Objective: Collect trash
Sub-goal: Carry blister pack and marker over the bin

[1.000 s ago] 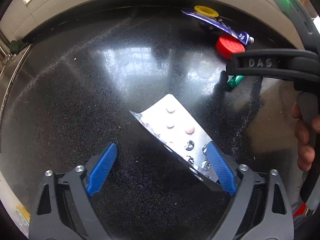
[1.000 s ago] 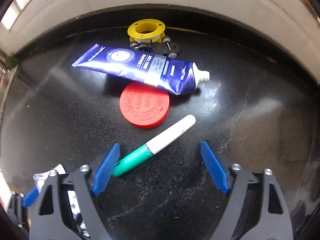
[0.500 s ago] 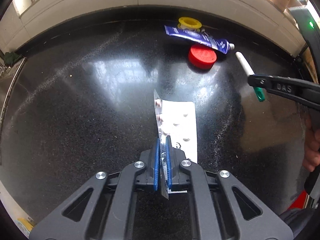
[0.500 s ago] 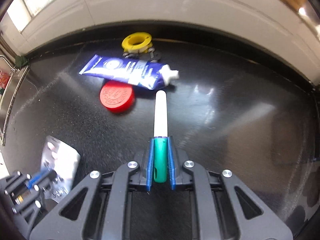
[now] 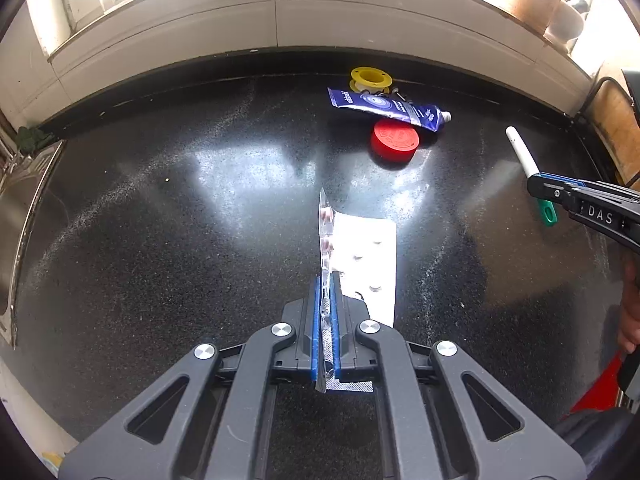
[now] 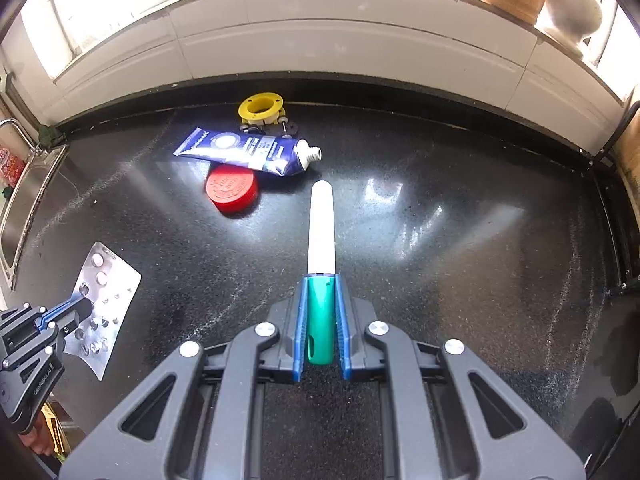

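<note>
My left gripper (image 5: 326, 284) is shut on a silver pill blister pack (image 5: 368, 256) and holds it above the black counter; it also shows in the right wrist view (image 6: 106, 304). My right gripper (image 6: 320, 280) is shut on the green end of a green-and-white marker (image 6: 321, 236), lifted off the counter; the marker also shows in the left wrist view (image 5: 524, 160). A blue tube (image 6: 244, 150), a red lid (image 6: 231, 189) and a yellow ring (image 6: 262, 109) lie at the back of the counter.
A steel sink (image 6: 24, 204) edges the counter at the left. A white tiled wall (image 6: 320, 44) runs along the back. A dark rail (image 6: 616, 220) borders the counter at the right.
Both grippers closed, the left on the blister pack and the right on the marker, then rose and drew back from the counter with them.
</note>
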The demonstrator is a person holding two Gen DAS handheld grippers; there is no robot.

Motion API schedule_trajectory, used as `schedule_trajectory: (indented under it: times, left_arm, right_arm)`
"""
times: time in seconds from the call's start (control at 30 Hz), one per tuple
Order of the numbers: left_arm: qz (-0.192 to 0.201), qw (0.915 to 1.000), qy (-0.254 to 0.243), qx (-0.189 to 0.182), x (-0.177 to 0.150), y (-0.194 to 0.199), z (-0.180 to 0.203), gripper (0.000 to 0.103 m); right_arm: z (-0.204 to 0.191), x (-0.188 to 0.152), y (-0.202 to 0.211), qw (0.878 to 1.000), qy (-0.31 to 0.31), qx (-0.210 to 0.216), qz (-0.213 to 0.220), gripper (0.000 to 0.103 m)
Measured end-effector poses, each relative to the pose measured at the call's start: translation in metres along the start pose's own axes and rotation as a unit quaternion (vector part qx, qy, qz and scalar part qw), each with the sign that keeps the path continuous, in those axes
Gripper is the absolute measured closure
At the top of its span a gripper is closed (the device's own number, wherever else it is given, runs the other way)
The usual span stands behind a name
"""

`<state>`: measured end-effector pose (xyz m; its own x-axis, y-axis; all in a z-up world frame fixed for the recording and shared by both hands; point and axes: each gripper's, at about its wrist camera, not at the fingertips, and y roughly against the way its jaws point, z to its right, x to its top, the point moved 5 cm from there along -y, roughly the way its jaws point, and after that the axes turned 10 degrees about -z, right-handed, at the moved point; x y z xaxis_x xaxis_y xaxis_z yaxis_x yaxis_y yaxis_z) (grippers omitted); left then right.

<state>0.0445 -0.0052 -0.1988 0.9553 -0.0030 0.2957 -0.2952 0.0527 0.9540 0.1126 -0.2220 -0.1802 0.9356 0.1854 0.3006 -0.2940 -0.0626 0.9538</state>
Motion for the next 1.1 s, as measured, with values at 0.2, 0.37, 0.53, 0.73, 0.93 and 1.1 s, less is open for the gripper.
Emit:
schedule_trajectory:
  times: [0.2,0.37,0.53,0.73,0.93,1.1]
  left_arm:
    - [0.014,0.9999,0.009,0.001,-0.005,0.011,-0.008,0.099]
    - [0.033,0.9989,0.032,0.012,-0.015,0.030,-0.030,0.099]
    - [0.048,0.9936,0.096,0.034,-0.048,0.057,-0.083,0.099]
    - [0.058,0.9719,0.213,0.081,-0.128,0.091,-0.169,0.099]
    - [0.047,0.9240,0.360,0.121,-0.250,0.122,-0.251,0.099]
    - [0.032,0.8806,0.452,0.140,-0.346,0.139,-0.290,0.099]
  right_arm:
    - [-0.005,-0.002,0.012,1.000,0.002,0.004,0.011,0.089]
    - [-0.039,0.001,0.020,0.999,0.033,0.022,0.020,0.089]
    - [-0.112,0.003,0.028,0.992,0.102,0.067,0.027,0.089]
    - [-0.242,-0.021,0.042,0.964,0.226,0.135,0.029,0.089]
    - [-0.375,-0.077,0.050,0.911,0.360,0.199,0.003,0.089]
    - [-0.466,-0.143,0.061,0.858,0.453,0.241,-0.025,0.089]
